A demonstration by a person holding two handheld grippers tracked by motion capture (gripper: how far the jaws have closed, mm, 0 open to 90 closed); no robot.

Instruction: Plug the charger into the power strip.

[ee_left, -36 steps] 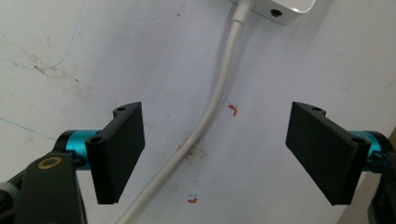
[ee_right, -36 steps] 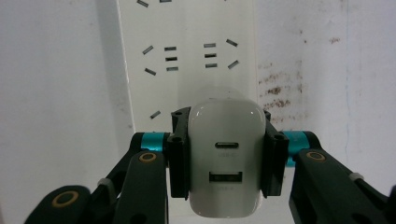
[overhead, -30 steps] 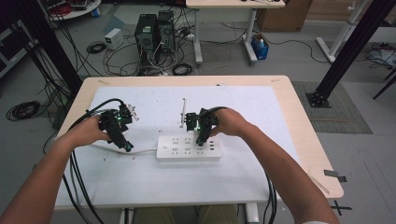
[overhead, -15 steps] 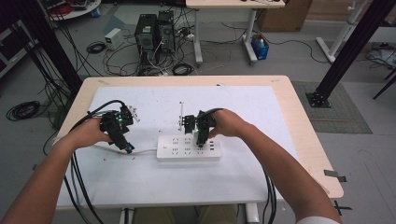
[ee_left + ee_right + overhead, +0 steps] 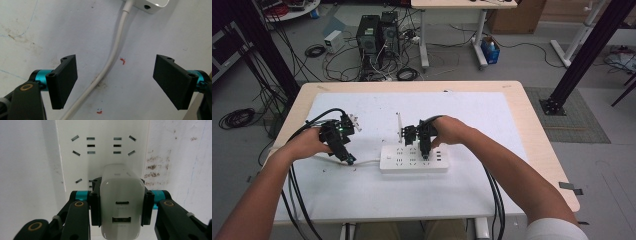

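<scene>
White USB charger [image 5: 122, 202] is sitting pinched between the jaws of the right gripper [image 5: 122, 203], held directly over the sockets of the white power strip [image 5: 413, 158] lying on the white table mat [image 5: 492, 150]; whether its prongs are seated cannot be told. Left gripper [image 5: 115, 82] is hovering with its jaws spread wide and empty, straddling the strip's white cord [image 5: 113, 56] near small red marks [image 5: 122, 60] on the mat.

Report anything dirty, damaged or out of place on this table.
Only the white mat stands out: brown smudges beside the power strip, plus small red marks and a grimy patch near its cord. The strip lies flat; the charger sits straight in the right hand-held gripper.
</scene>
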